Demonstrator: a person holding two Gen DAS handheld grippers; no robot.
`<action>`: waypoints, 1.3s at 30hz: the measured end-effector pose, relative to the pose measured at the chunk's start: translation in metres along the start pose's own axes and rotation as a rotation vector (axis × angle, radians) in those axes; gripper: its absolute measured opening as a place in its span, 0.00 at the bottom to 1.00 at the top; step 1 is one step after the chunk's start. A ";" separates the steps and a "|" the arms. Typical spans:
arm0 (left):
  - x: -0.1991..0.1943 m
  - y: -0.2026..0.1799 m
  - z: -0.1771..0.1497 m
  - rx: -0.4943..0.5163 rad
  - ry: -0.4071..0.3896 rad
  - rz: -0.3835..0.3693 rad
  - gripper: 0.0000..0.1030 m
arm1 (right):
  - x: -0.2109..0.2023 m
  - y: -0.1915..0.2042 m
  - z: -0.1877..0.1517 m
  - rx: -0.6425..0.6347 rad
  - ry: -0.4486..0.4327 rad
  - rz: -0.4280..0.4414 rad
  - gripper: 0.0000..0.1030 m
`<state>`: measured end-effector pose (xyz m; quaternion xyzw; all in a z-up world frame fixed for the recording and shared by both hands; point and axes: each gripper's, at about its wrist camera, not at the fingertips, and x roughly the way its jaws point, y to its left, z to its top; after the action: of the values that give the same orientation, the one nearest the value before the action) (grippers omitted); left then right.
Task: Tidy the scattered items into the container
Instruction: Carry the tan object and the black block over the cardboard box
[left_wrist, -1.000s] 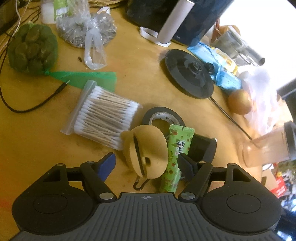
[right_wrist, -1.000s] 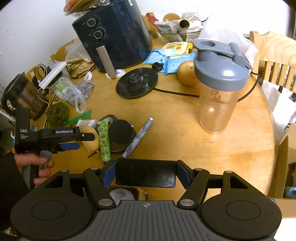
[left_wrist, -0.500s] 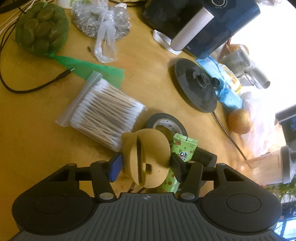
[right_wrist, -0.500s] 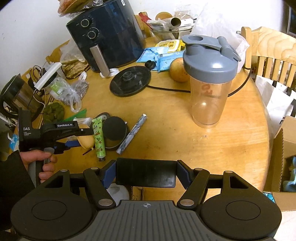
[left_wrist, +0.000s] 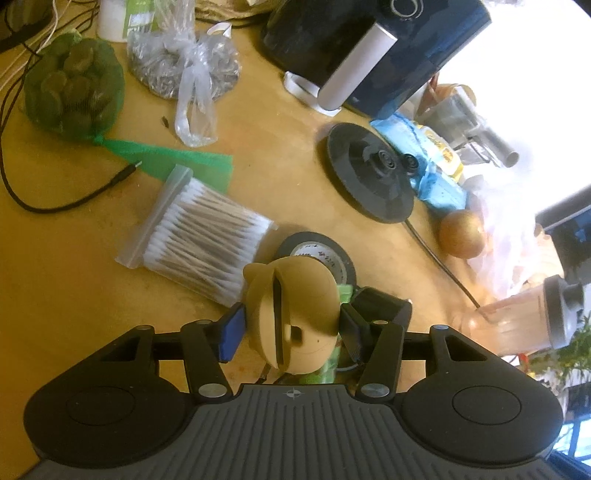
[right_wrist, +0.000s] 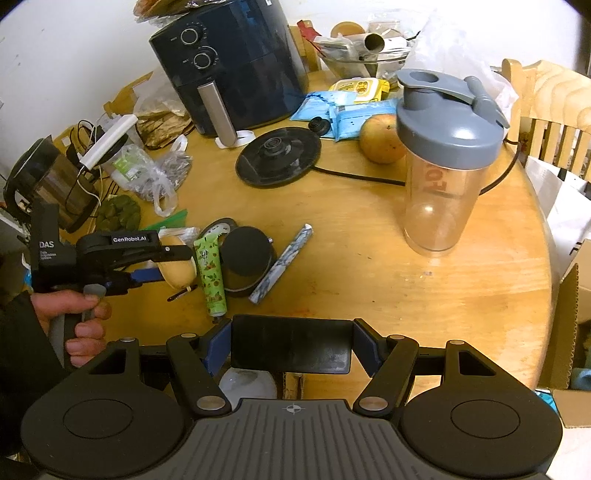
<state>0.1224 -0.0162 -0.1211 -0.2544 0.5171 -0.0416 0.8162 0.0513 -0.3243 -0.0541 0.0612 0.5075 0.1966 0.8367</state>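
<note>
My left claw (left_wrist: 290, 328) grips the tan ball (left_wrist: 291, 314) near the table's (right_wrist: 369, 266) left edge; my right claw (right_wrist: 291, 349) clamps a black block (right_wrist: 291, 347).

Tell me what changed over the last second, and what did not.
The left gripper moved in and closed its jaws from wide open onto the tan round pouch, which now sits pinched between them. The right gripper kept its grip on the black container. The green tube, tape roll and cotton swabs stayed put.
</note>
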 end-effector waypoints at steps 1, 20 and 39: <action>-0.002 -0.001 0.001 0.004 0.005 0.003 0.51 | 0.000 0.001 0.000 -0.002 -0.001 0.001 0.69; -0.063 -0.035 0.001 0.238 -0.005 0.072 0.51 | -0.002 0.021 0.000 -0.041 -0.012 0.031 0.69; -0.109 -0.027 -0.050 0.376 0.068 0.064 0.51 | -0.001 0.046 -0.032 -0.068 0.054 0.078 0.69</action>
<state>0.0342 -0.0220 -0.0357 -0.0793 0.5355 -0.1199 0.8322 0.0111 -0.2857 -0.0548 0.0470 0.5200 0.2476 0.8162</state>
